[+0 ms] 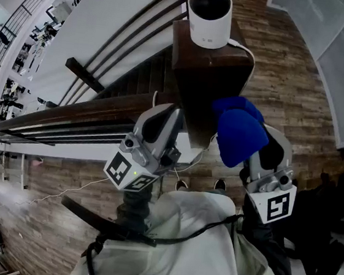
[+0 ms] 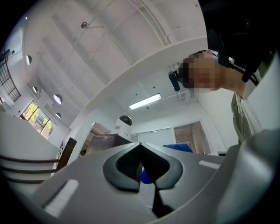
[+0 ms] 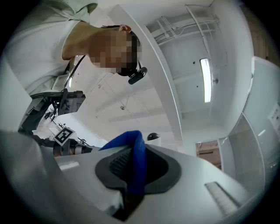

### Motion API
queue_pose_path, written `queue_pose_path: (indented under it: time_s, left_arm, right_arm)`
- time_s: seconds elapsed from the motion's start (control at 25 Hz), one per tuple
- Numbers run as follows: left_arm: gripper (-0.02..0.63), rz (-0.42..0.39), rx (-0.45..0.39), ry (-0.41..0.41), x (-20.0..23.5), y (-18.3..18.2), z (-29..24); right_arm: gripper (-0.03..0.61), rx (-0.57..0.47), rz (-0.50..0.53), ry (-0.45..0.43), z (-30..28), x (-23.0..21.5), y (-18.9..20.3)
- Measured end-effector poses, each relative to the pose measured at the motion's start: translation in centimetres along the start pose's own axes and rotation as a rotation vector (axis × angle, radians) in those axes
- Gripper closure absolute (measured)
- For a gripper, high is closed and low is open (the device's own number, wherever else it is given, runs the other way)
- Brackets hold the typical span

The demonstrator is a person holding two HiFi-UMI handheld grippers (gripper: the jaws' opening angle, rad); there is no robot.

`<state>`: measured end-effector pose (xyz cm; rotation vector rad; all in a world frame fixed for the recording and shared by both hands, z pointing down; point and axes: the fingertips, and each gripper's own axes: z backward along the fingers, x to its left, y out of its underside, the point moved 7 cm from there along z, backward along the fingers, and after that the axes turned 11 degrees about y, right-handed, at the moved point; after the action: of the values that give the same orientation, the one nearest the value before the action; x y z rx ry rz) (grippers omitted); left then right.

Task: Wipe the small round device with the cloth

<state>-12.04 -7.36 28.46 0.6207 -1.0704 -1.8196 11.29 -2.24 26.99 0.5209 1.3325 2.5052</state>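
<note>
The small round device (image 1: 209, 15) is white with a black dome face and stands on top of a dark wooden post (image 1: 210, 70). It also shows small in the left gripper view as the device (image 2: 125, 123) and in the right gripper view as the device (image 3: 153, 138). My right gripper (image 1: 239, 114) is shut on a blue cloth (image 1: 240, 130), which bunches just right of the post, below the device. The cloth (image 3: 133, 159) runs between the right jaws. My left gripper (image 1: 176, 113) is shut with nothing in it, close to the post's left side.
A dark wooden handrail (image 1: 57, 114) runs left from the post, with white stairs (image 1: 116, 29) beyond it. A white cable (image 1: 247, 50) leaves the device. Wood-pattern floor (image 1: 289, 85) lies to the right. A black bag (image 1: 326, 244) sits at the lower right.
</note>
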Motion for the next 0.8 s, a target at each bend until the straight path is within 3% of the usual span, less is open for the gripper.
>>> queue_pose_path:
  time_s: [0.56, 0.64, 0.8]
  left_arm:
    - [0.609, -0.002, 0.042, 0.033, 1.7, -2.2, 3.2]
    - [0.609, 0.006, 0.049, 0.033, 1.8, -2.2, 3.3]
    - [0.609, 0.023, 0.052, 0.022, 1.8, -1.6, 1.9]
  right_arm:
    - [0.532, -0.050, 0.051, 0.073, -0.9, 3.0, -0.3]
    - [0.532, -0.075, 0.137, 0.079, -1.4, 2.3, -1.4]
    - [0.532, -0.182, 0.418, 0.107, -5.7, -2.6, -6.1]
